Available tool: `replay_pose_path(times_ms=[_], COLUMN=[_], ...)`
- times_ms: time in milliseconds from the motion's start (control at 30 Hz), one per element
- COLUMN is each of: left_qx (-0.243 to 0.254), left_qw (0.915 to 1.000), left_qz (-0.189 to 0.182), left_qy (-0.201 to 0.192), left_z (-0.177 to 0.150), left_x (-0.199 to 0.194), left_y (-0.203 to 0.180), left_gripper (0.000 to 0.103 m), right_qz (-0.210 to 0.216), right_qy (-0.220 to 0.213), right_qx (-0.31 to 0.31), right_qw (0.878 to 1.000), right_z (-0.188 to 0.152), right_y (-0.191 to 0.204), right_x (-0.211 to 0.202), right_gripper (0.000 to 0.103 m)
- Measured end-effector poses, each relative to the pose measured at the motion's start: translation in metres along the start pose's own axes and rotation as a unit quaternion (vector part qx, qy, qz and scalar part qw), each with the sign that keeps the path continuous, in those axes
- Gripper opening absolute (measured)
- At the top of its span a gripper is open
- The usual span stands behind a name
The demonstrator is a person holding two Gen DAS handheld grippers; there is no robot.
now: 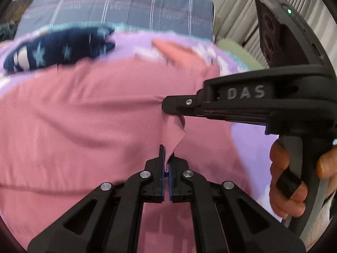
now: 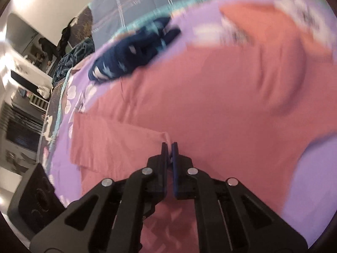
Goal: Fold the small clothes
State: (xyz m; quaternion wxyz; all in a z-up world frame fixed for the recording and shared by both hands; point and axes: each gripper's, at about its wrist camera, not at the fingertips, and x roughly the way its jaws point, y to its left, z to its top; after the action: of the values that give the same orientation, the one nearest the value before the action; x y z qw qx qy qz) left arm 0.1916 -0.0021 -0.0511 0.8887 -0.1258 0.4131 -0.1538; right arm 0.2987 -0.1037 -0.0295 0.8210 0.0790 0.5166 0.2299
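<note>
- Pink garment (image 1: 88, 113) lies spread over a lilac bedsheet (image 1: 250, 139), filling most of both wrist views; it runs left-right across the bed, a pointed flap sticking up at the far right.
- Left gripper (image 1: 166, 158): jaws together, clamped on a small raised tab of the garment's cloth right at the tips; tab stands up between the blue pads (image 1: 161, 160).
- Right gripper (image 2: 169, 149): jaws pressed together on a pinch of pink edge, pale fold poking out just past the tips. In the left view it comes in from the right, nose touching the same ridge of cloth just beyond the left one.
- Key relation: both grips sit close on one short strip of fabric, near the garment's near-middle; bulk of the cloth lies far and left of the jaws, so a fold prob. means carrying that strip away toward the far side.
- Person's hand (image 1: 288, 177) wraps the right tool's handle, near right.
- Navy star-print item (image 1: 56, 48) rests on the sheet at far left, touching or just beside the garment's far edge – could get covered if the fold goes that way.
- Grey striped pillow/bedding (image 1: 126, 4) lies beyond; curtains at far right, room clutter far left in the right view.
- Both views blurred, so exact hem or seam: can't tell.
</note>
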Motion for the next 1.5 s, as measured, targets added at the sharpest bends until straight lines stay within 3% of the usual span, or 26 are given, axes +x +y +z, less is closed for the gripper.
replay_pose_path(times_ms=[133,267,367,433,467,500,600,700,767,800,900,933,1033,1100,1233,1400,1433,1500], left_qx=[0.005,-0.001,-0.018,-0.038,-0.045,-0.045,-0.012,-0.005,-0.011,-0.021,-0.062,-0.083,-0.122,-0.116,-0.105,-0.111,-0.112,-0.122], left_qw=[0.9991,0.9986,0.9990,0.9986,0.9985,0.9986,0.9997,0.9953,0.9877,0.9798,0.9633,0.9599,0.9640,0.9634,0.9640,0.9651,0.9659,0.9673], left_qz=[-0.020,-0.029,-0.032,-0.038,-0.031,-0.025,0.021,0.094,0.152,0.195,0.259,0.266,0.236,0.241,0.243,0.234,0.229,0.215], left_qy=[-0.037,-0.045,-0.025,-0.003,0.008,0.011,-0.005,-0.023,-0.033,-0.038,-0.037,-0.025,-0.013,-0.012,-0.022,-0.041,-0.045,-0.055], left_z=[0.032,0.048,0.047,0.038,0.031,0.026,0.012,-0.004,-0.014,-0.022,-0.038,-0.043,-0.050,-0.047,-0.032,-0.040,-0.042,-0.044], left_x=[0.005,0.025,0.045,0.057,0.059,0.056,0.029,-0.011,-0.036,-0.052,-0.081,-0.086,-0.095,-0.093,-0.083,-0.082,-0.083,-0.087], left_y=[-0.025,-0.033,-0.022,-0.007,0.001,0.007,0.025,0.060,0.085,0.104,0.150,0.166,0.193,0.196,0.200,0.199,0.199,0.203], left_gripper=[0.002,0.002,0.002,0.008,0.024,0.040,0.046,0.055,0.056,0.056,0.061,0.062,0.062,0.062,0.062,0.060,0.058,0.043], right_qz=[-0.124,-0.131,-0.176,-0.186,-0.201,-0.204,-0.171,-0.128,-0.120,-0.121,-0.138,-0.140,-0.142,-0.149,-0.169,-0.103,-0.087,-0.050], right_qy=[-0.067,-0.077,-0.055,-0.034,-0.026,-0.028,-0.043,-0.049,-0.041,-0.038,-0.028,-0.029,-0.034,-0.033,-0.049,-0.052,-0.043,-0.013], right_qx=[-0.076,-0.117,-0.124,-0.092,-0.055,-0.038,-0.018,-0.031,-0.049,-0.054,-0.047,-0.035,-0.025,-0.027,-0.045,-0.135,-0.158,-0.191], right_qw=[0.987,0.981,0.975,0.978,0.978,0.978,0.984,0.990,0.991,0.990,0.989,0.989,0.989,0.988,0.983,0.984,0.983,0.980], right_z=[0.033,0.056,0.056,0.052,0.049,0.045,0.030,0.009,-0.002,-0.004,-0.012,-0.012,-0.014,-0.015,-0.012,0.003,0.007,0.013], right_y=[0.016,0.005,-0.013,-0.033,-0.051,-0.058,-0.073,-0.071,-0.065,-0.061,-0.058,-0.059,-0.055,-0.047,-0.020,0.064,0.086,0.125], right_x=[-0.019,-0.012,0.011,0.022,0.025,0.023,0.010,0.000,0.003,0.006,0.015,0.017,0.016,0.014,0.007,0.014,0.023,0.046], right_gripper=[0.004,0.004,0.006,0.023,0.048,0.051,0.045,0.045,0.045,0.046,0.047,0.047,0.054,0.062,0.062,0.058,0.055,0.042])
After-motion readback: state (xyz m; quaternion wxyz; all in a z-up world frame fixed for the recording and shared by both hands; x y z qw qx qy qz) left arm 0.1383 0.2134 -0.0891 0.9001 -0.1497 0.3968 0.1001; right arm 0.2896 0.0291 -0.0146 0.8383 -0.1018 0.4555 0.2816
